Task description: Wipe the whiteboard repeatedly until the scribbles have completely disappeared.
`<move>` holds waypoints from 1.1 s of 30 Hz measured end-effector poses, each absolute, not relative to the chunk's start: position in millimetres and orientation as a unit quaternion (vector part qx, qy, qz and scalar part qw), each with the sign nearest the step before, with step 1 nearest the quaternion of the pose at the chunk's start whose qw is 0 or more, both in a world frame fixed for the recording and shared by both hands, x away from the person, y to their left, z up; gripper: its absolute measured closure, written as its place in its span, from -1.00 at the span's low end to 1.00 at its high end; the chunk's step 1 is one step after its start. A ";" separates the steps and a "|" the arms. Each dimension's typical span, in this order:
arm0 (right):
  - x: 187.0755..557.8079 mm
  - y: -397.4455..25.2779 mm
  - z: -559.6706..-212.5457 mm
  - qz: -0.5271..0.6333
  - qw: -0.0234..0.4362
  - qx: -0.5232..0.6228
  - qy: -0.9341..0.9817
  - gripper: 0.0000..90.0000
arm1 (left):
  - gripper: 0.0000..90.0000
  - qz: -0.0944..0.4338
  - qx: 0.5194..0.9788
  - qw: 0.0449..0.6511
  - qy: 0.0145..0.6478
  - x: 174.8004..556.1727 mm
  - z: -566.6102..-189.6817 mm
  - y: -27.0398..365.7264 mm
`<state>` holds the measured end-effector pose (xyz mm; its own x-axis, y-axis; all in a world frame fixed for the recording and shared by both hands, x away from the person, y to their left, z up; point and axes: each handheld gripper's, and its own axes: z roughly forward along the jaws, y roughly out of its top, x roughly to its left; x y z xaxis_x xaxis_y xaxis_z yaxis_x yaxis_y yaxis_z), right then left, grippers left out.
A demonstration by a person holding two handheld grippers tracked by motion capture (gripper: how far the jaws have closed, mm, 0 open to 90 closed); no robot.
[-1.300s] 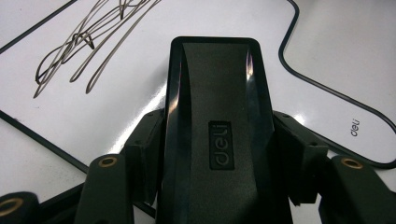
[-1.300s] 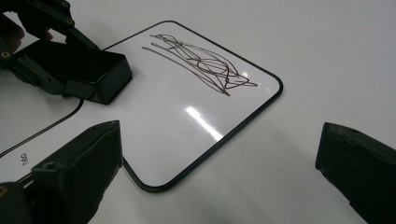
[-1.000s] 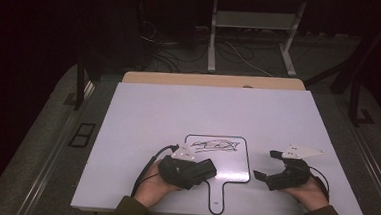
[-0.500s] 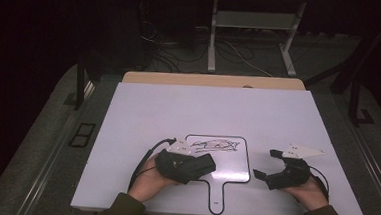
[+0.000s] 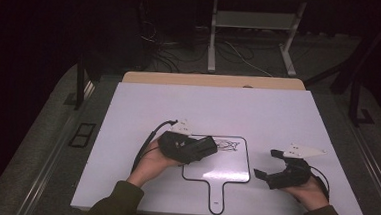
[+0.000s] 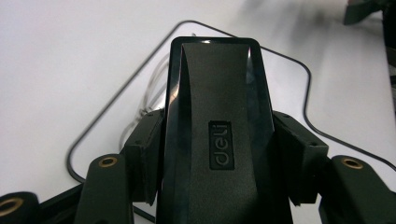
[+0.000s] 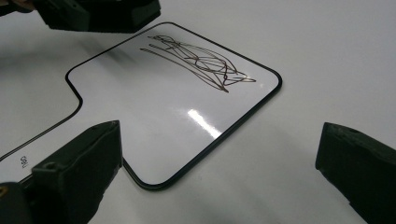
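A small paddle-shaped whiteboard (image 5: 223, 162) lies flat on the white counter (image 5: 143, 104), its handle pointing toward the person. A dark scribble (image 7: 198, 60) marks the upper part of the board. The left gripper (image 5: 207, 145) holds a black eraser block (image 6: 217, 135) branded "deli"; its fingers (image 6: 142, 156) press against both long sides of the block, closed as far as the block allows. The eraser hangs over the board's upper left corner, just beside the scribble, so that its working face can meet the ink; whether it touches the surface cannot be told. The right gripper (image 5: 267, 164) rests off the board's right edge, near but apart from it. Its fingers (image 7: 77, 170) stand wide apart and hold nothing. This placement suggests a waiting role: the free gripper is likely positioned to steady the board's edge should the wiping stroke push it across the smooth counter.
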<state>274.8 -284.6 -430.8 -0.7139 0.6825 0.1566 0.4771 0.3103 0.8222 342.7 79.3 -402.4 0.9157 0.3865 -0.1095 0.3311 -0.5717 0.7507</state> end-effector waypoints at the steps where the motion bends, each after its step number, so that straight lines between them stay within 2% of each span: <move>1: 274.8 -284.5 -430.8 0.462 0.112 0.361 0.802 -1.00 | -0.13 0.036 0.886 0.416 0.203 345.6 -401.6 78.3; 11: 275.9 -284.4 -431.5 0.462 0.111 0.363 0.801 -1.00 | -0.13 0.048 0.881 0.417 0.218 380.0 -399.6 74.7; 19: 276.5 -285.0 -431.9 0.462 0.110 0.363 0.802 -1.00 | -0.13 0.048 0.879 0.416 0.230 399.9 -413.6 71.9; 33: 275.7 -283.6 -432.8 0.456 0.114 0.358 0.806 -1.00 | -0.13 0.053 0.897 0.372 0.232 409.1 -440.1 62.9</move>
<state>275.7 -283.6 -432.8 -0.7174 0.6819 0.1430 0.4736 0.3267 0.8179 409.1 62.9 -440.1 0.8872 0.4548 -0.0779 0.3763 -0.6154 0.6926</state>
